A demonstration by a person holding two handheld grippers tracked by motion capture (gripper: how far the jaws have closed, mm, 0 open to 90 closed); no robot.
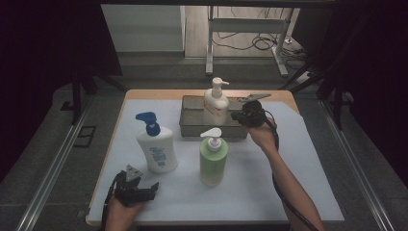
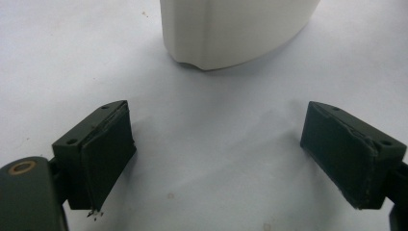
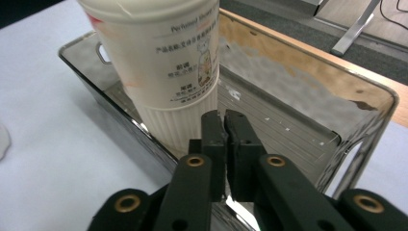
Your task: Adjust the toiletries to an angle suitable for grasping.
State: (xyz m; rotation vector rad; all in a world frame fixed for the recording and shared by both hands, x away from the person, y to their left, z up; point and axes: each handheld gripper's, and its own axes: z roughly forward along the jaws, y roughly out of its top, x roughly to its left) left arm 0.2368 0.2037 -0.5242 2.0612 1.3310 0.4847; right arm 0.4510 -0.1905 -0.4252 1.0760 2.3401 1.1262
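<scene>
High view: the right claw (image 1: 239, 115), jaws together and empty, sits just beside the cream pump bottle (image 1: 215, 105), which stands in the metal tray (image 1: 192, 128).

Left gripper view: the left claw (image 2: 216, 144) gapes wide over the bench (image 2: 72, 57), a white bottle (image 2: 231, 29) standing ahead.

Right gripper view: the cream bottle's base stands just beyond the closed jaws.

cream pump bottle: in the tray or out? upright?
In and upright. The cream pump bottle stands on the floor of the metal tray, pump on top; the right gripper sits beside it, jaws shut on nothing.
</scene>
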